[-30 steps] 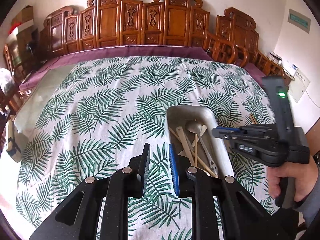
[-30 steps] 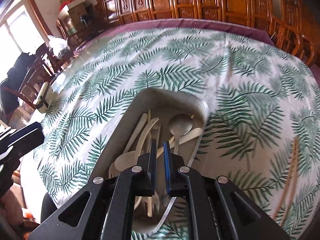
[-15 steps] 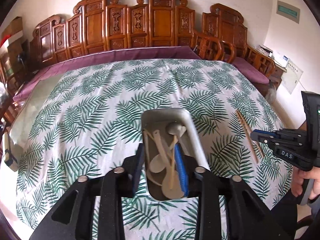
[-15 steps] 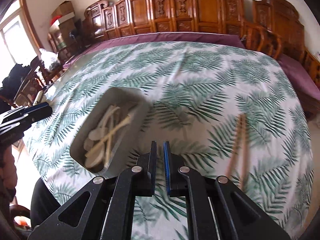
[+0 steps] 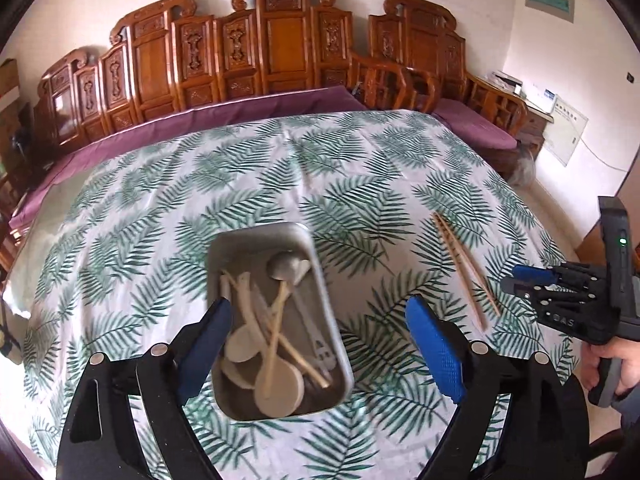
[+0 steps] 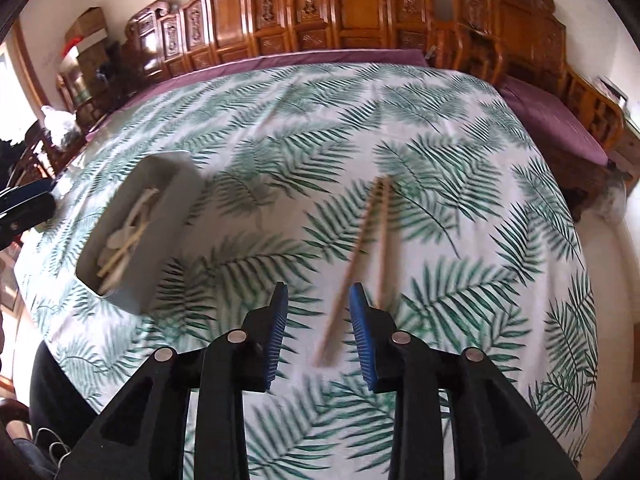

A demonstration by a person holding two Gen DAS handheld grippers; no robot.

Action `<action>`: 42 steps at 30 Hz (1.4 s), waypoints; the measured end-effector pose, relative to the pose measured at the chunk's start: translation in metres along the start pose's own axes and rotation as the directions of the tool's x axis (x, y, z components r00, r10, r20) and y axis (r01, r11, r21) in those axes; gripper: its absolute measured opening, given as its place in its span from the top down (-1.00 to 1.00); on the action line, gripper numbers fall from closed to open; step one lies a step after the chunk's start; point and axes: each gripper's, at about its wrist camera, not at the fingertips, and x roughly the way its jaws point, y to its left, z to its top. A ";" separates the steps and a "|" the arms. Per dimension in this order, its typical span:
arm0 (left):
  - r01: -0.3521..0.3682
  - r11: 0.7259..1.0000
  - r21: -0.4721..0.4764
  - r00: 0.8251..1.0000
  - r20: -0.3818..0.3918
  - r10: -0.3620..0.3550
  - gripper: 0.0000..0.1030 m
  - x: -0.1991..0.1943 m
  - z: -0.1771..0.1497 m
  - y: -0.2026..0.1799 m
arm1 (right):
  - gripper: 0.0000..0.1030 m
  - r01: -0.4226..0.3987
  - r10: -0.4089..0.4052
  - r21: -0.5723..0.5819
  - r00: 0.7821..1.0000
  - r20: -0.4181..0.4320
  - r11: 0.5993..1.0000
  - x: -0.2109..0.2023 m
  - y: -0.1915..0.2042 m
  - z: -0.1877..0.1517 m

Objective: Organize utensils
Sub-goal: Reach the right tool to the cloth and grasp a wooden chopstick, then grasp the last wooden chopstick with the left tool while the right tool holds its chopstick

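Observation:
A metal tray [image 5: 320,280] on the leaf-print tablecloth holds several wooden spoons, a metal spoon [image 5: 283,267] and chopsticks. My left gripper [image 5: 318,356] is wide open and empty, its jaws straddling the tray's near end from above. A pair of wooden chopsticks [image 5: 464,264] lies on the cloth right of the tray. My right gripper [image 6: 318,320] is open and empty, with the near ends of the chopsticks [image 6: 360,260] between its fingertips. The tray also shows in the right wrist view [image 6: 176,184], at left. The right gripper shows in the left wrist view [image 5: 520,280] at the right edge.
The table [image 5: 360,152] is covered by the leaf cloth, with a purple cloth edge [image 5: 240,116] at the far side. Carved wooden chairs [image 5: 280,48] line the wall behind. The table's right edge drops off near the right gripper.
Both grippers have opened from nearly shut. The right gripper swung from over the tray rightward to the loose chopsticks. The left gripper moved over the tray's near end.

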 end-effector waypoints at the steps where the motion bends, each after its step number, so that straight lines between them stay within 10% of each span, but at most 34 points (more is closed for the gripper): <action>1: 0.004 1.000 0.005 1.000 -0.005 -0.004 -0.67 0.003 0.000 -0.004 | 0.33 0.005 -0.005 0.005 1.000 -0.006 1.000 0.003 -0.005 -0.001; 11: 0.032 0.997 0.075 0.997 -0.070 -0.026 -0.68 0.034 -0.004 -0.046 | 0.32 0.019 -0.019 -0.004 0.997 -0.081 1.000 0.046 -0.032 0.003; 20: 0.042 0.993 0.114 0.992 -0.122 -0.028 -0.68 0.057 -0.008 -0.068 | 0.75 0.043 -0.048 -0.046 0.991 -0.122 0.998 0.082 -0.035 0.009; 42: 0.136 0.969 0.204 0.975 -0.204 -0.094 -0.68 0.114 -0.006 -0.139 | 0.89 0.013 -0.004 0.119 0.997 -0.077 0.993 0.030 -0.076 -0.040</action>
